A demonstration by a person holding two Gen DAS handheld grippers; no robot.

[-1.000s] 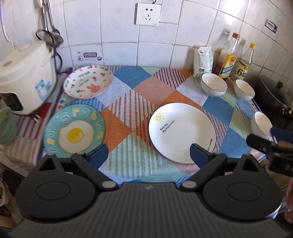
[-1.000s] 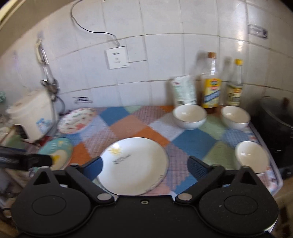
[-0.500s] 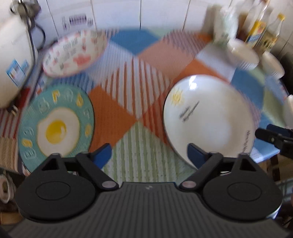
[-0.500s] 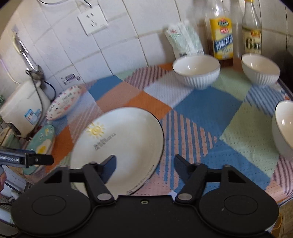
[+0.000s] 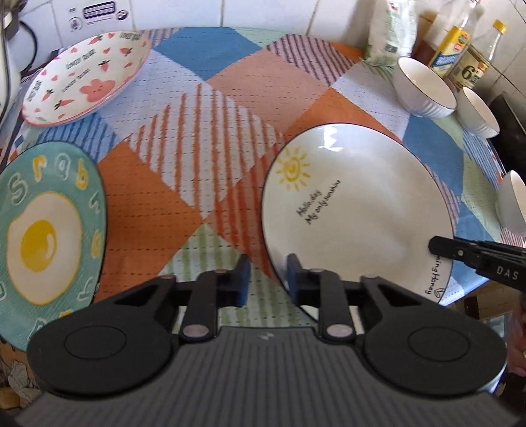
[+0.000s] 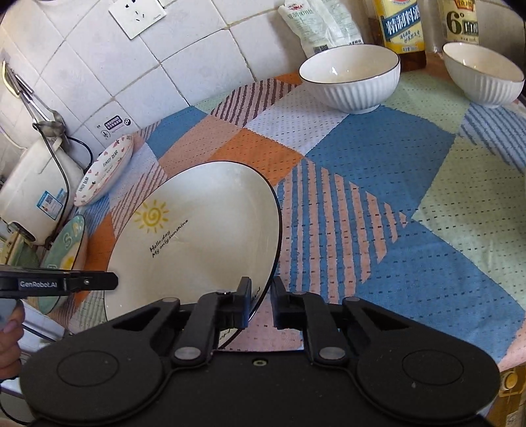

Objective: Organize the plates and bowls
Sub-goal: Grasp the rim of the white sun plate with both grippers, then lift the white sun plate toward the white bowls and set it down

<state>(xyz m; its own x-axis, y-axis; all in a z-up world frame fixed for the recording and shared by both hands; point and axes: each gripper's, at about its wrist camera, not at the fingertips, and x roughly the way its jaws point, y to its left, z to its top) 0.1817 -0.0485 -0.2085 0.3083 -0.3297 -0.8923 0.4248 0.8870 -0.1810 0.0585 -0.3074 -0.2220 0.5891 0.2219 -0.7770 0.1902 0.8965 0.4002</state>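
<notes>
A white plate (image 5: pixel 355 210) (image 6: pixel 197 236) with a sun drawing lies on the patchwork cloth. My left gripper (image 5: pixel 268 279) straddles its near left rim. Its jaws are closing: one pad sits over the plate, and a strip of cloth shows between the other pad and the rim. My right gripper (image 6: pixel 262 295) is shut on the near right rim, one pad inside and one outside. A teal fried-egg plate (image 5: pixel 49 230) lies at the left and a pink-patterned plate (image 5: pixel 85 75) behind it. White ribbed bowls (image 5: pixel 424 88) (image 6: pixel 351 75) stand at the back right.
A third bowl (image 5: pixel 513 203) sits near the table's right edge. Bottles (image 5: pixel 450 46) and a white packet (image 6: pixel 315 26) line the tiled wall. A rice cooker (image 6: pixel 36 190) stands at the left. A hand (image 6: pixel 10 331) holds the left gripper.
Both grippers have come down and forward onto the white plate's near rim. Their jaws have gone from wide apart to narrow around it.
</notes>
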